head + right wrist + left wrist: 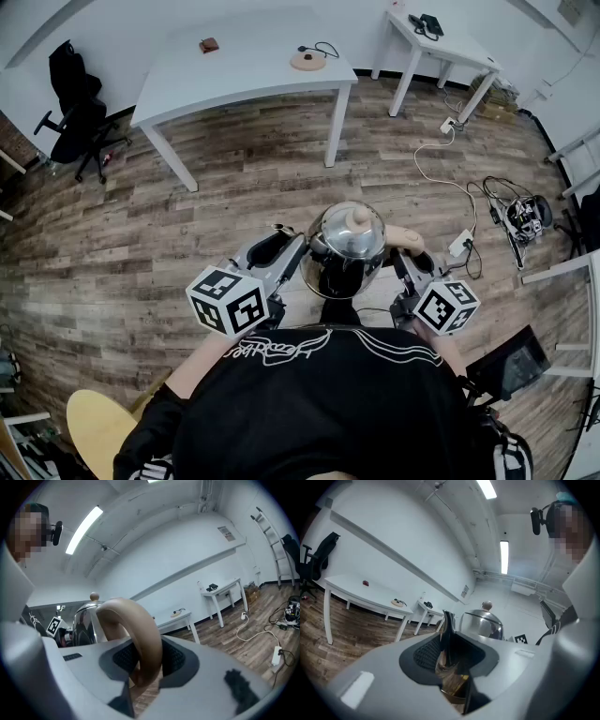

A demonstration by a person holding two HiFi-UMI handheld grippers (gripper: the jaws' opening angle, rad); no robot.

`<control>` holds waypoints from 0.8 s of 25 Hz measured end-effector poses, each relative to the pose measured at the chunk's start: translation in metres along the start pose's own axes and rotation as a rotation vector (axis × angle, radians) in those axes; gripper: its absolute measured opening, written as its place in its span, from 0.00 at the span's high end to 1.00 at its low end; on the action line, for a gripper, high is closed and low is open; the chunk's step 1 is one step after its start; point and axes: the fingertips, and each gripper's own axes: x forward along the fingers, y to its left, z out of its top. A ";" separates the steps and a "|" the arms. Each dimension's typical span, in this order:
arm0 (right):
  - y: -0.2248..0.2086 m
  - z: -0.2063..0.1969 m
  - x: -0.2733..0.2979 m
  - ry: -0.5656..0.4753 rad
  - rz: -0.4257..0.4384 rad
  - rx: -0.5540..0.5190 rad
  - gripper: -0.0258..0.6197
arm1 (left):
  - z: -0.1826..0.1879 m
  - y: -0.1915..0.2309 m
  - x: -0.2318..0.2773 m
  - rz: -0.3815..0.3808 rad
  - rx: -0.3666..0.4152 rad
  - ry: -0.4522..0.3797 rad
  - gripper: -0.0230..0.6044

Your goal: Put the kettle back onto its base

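Note:
A shiny steel kettle (345, 248) with a round lid knob hangs in the air in front of the person, between both grippers. My left gripper (298, 251) is shut on its thin spout (449, 630), with the kettle body (483, 623) just beyond. My right gripper (405, 258) is shut on the tan loop handle (140, 639), which fills the gap between the pads. The round tan base (307, 60) with its black cord lies on the far white table (244, 66), well away from the kettle. The base (398, 603) shows small in the left gripper view, and the base (176, 613) also in the right gripper view.
A small brown object (209, 44) lies on the same table. A second white table (441, 47) stands at the back right, a black office chair (75, 103) at the left. Cables and a power strip (461, 244) lie on the wooden floor at the right. A yellow stool (94, 427) stands at the near left.

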 end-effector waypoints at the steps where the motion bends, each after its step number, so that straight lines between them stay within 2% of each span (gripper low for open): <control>1: -0.009 0.002 0.008 0.001 0.000 0.002 0.78 | 0.001 0.005 0.011 0.003 -0.003 0.004 0.80; 9: -0.103 0.038 0.091 0.031 0.005 0.026 0.78 | 0.029 0.057 0.123 0.033 -0.034 0.021 0.80; 16: -0.198 0.104 0.167 0.044 0.013 0.021 0.78 | 0.080 0.092 0.244 0.052 -0.034 0.032 0.80; 20: -0.233 0.139 0.198 0.033 0.031 -0.001 0.78 | 0.106 0.103 0.292 0.060 -0.021 0.016 0.80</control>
